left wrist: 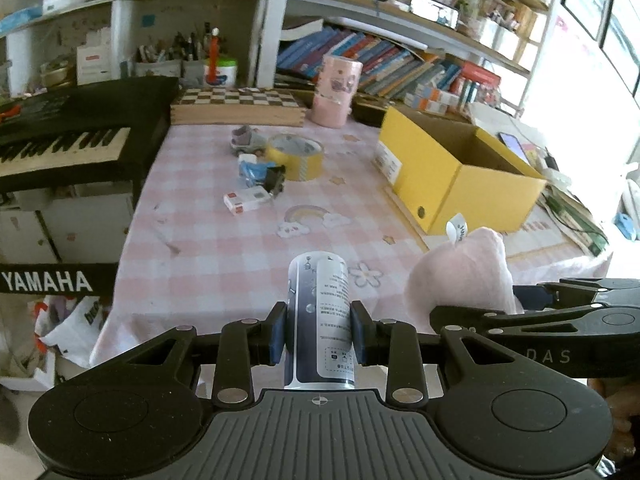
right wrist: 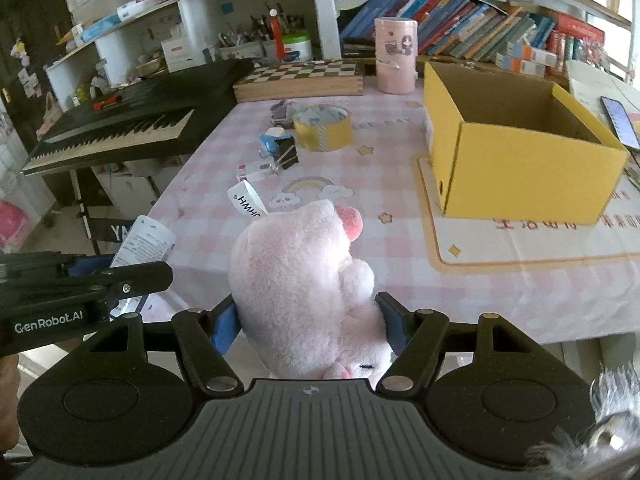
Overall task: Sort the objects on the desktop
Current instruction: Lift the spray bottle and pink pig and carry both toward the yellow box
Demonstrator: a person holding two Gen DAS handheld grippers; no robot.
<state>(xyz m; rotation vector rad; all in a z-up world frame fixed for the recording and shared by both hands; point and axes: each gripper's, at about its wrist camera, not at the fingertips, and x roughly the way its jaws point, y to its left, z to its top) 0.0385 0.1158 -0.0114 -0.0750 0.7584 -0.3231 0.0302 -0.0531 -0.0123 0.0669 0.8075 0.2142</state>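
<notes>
My left gripper [left wrist: 319, 330] is shut on a dark blue and white bottle [left wrist: 320, 312], held above the near edge of the pink checked table [left wrist: 224, 248]. My right gripper [right wrist: 310, 316] is shut on a pink plush toy [right wrist: 304, 280] with a white tag; the toy also shows in the left wrist view [left wrist: 460, 276]. An open yellow box [left wrist: 460, 168] stands to the right on the table and also shows in the right wrist view [right wrist: 520, 148]. A yellow tape roll [left wrist: 295, 156], a black binder clip [left wrist: 275, 179], a blue packet [left wrist: 252, 170] and a small white box [left wrist: 246, 201] lie mid-table.
A Yamaha keyboard [left wrist: 60, 140] stands left of the table. A chessboard box [left wrist: 236, 106] and a pink cylinder [left wrist: 336, 92] sit at the back. Bookshelves [left wrist: 400, 60] rise behind. A phone [right wrist: 620, 120] lies right of the box.
</notes>
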